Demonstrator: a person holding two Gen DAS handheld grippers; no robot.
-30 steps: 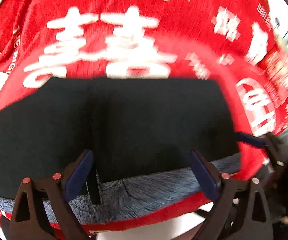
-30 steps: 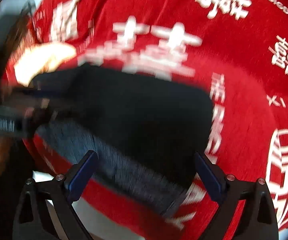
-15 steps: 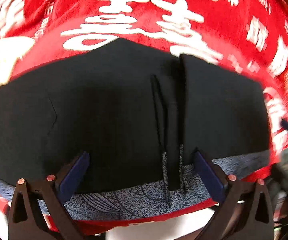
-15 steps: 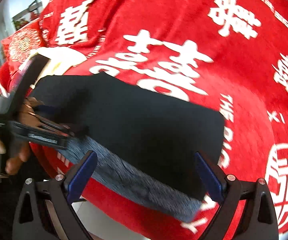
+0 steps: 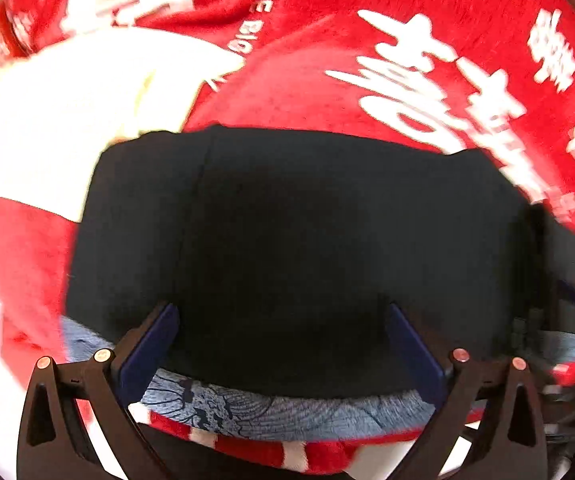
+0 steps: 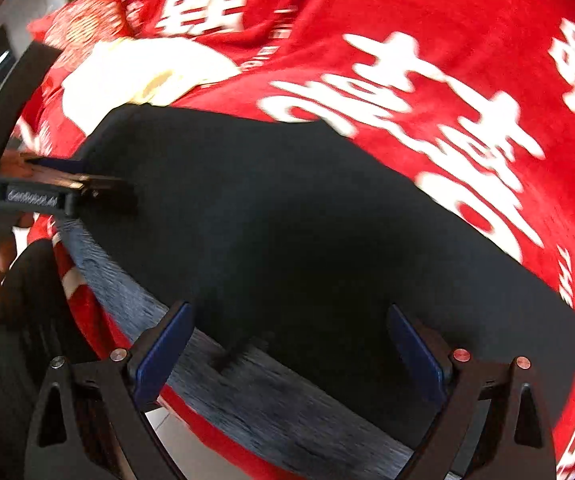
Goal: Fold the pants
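Note:
The black pants (image 5: pixel 307 240) lie flat on a red blanket, with their grey-blue patterned waistband (image 5: pixel 287 412) along the near edge. They also show in the right wrist view (image 6: pixel 307 240), waistband (image 6: pixel 279 400) nearest me. My left gripper (image 5: pixel 283 344) is open, its blue pads astride the waistband edge. My right gripper (image 6: pixel 287 348) is open over the waistband further right. In the right wrist view the left gripper (image 6: pixel 87 190) reaches in from the left over the pants' left end.
A red blanket with white characters (image 5: pixel 407 60) covers the bed and it also shows in the right wrist view (image 6: pixel 467 80). A white cloth (image 5: pixel 67 120) lies behind the pants' left end; the right wrist view (image 6: pixel 139 76) shows it too. The bed edge drops off just below the waistband.
The left gripper has slid left along the waistband, bringing the white cloth into its view. The right gripper has moved closer to the pants. Both stay open.

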